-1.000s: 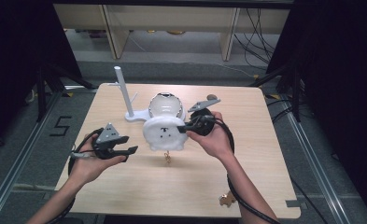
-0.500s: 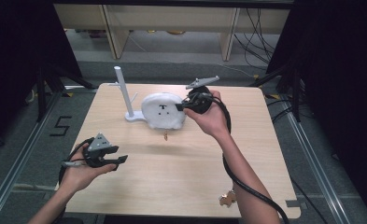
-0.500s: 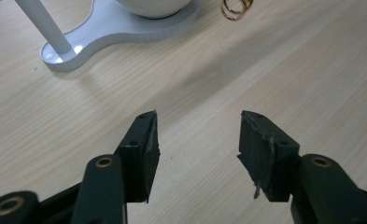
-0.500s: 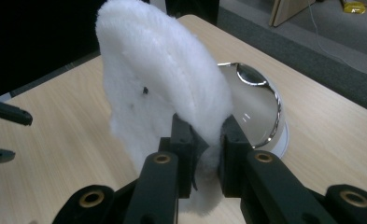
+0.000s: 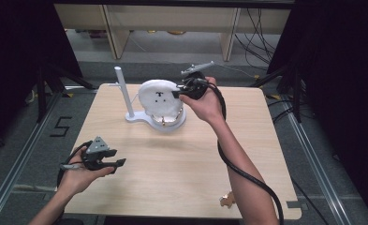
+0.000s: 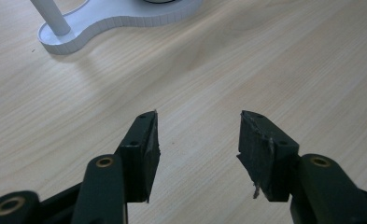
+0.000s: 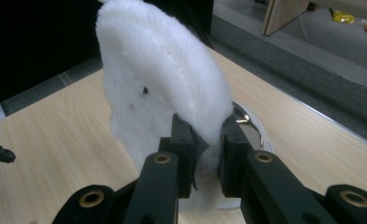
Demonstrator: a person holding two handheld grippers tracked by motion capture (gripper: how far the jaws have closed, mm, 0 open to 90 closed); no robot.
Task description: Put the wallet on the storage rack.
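Hanging from the right gripper (image 5: 179,93), a white fluffy round plush cover with small black markings (image 5: 160,101) sits at the upper centre of the high view, above the round end of a white plastic stand base with an upright post (image 5: 136,117) and a shiny metal ring (image 7: 246,119). Its jaws pinch the plush edge tightly. To seat it well, I judge the cover should be lowered straight and centred over the ring before letting go. The left gripper (image 5: 111,164), jaws spread wide and empty, hovers at lower left above the pale wooden table (image 5: 186,159), well apart.
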